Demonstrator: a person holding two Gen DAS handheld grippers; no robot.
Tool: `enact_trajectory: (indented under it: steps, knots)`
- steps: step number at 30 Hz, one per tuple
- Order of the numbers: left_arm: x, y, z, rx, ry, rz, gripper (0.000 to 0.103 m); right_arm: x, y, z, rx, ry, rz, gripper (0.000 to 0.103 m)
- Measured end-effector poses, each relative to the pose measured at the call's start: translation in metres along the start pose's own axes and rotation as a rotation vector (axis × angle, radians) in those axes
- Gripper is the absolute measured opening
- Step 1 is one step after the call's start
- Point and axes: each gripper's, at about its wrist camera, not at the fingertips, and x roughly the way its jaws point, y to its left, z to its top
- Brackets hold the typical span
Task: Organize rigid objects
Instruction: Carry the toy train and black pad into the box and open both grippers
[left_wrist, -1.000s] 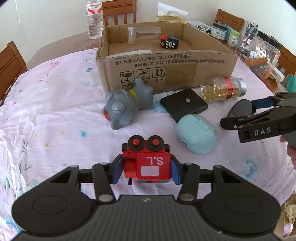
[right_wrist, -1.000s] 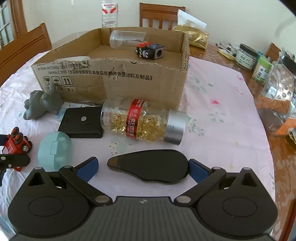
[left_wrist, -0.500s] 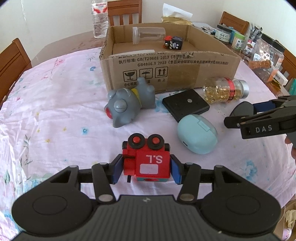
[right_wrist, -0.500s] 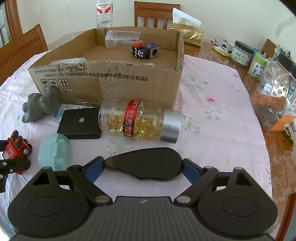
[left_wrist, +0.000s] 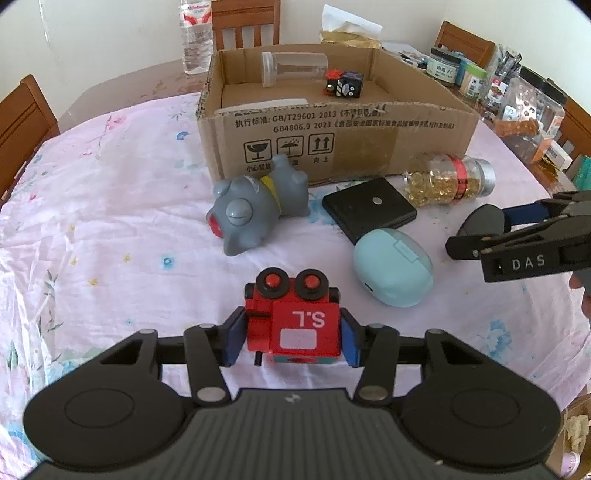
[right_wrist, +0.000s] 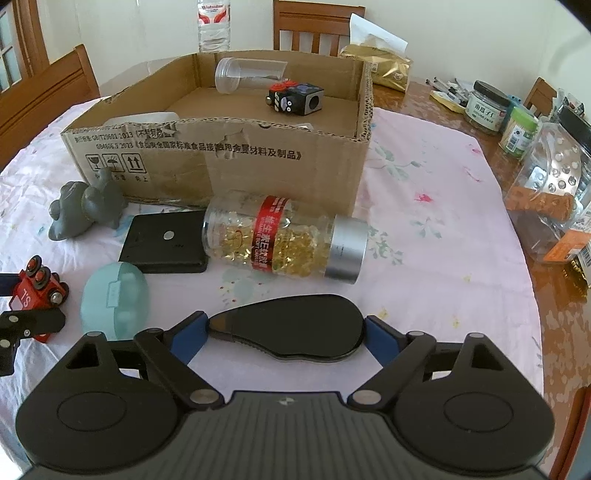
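Observation:
My left gripper (left_wrist: 291, 332) is shut on a red toy train (left_wrist: 293, 317) marked S.L and holds it above the tablecloth. My right gripper (right_wrist: 286, 332) is shut on a flat black teardrop-shaped object (right_wrist: 291, 332) and holds it off the cloth; it also shows in the left wrist view (left_wrist: 484, 221). The open cardboard box (left_wrist: 332, 133) stands ahead with a clear jar (left_wrist: 293, 66) and a black cube toy (left_wrist: 345, 85) inside. On the cloth lie a grey toy figure (left_wrist: 258, 210), a black square case (left_wrist: 369, 212), a teal oval case (left_wrist: 393, 271) and a bottle of yellow capsules (left_wrist: 448, 181).
Jars, packets and boxes (right_wrist: 546, 155) crowd the bare wood at the table's right. A water bottle (left_wrist: 194, 33) and wooden chairs (left_wrist: 243, 22) stand behind the box. A gold bag (right_wrist: 388, 70) lies behind the box's right corner.
Both grippers have risen with their objects, so the box and table look lower and farther. The black teardrop object now hangs above the cloth.

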Motion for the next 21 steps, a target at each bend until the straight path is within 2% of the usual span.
enact_trajectory:
  steps: [8, 14, 21]
  knots:
    - [-0.011, -0.001, 0.006, 0.033, 0.021, -0.015, 0.050, -0.008, -0.003, 0.003, -0.036, 0.017, 0.015, 0.093]
    - [-0.030, 0.000, 0.023, 0.074, 0.021, -0.037, 0.050, -0.027, -0.012, 0.011, -0.065, 0.026, 0.046, 0.093]
    - [-0.060, 0.006, 0.073, 0.123, -0.070, -0.040, 0.050, -0.071, -0.022, 0.041, -0.075, -0.044, 0.101, 0.093]
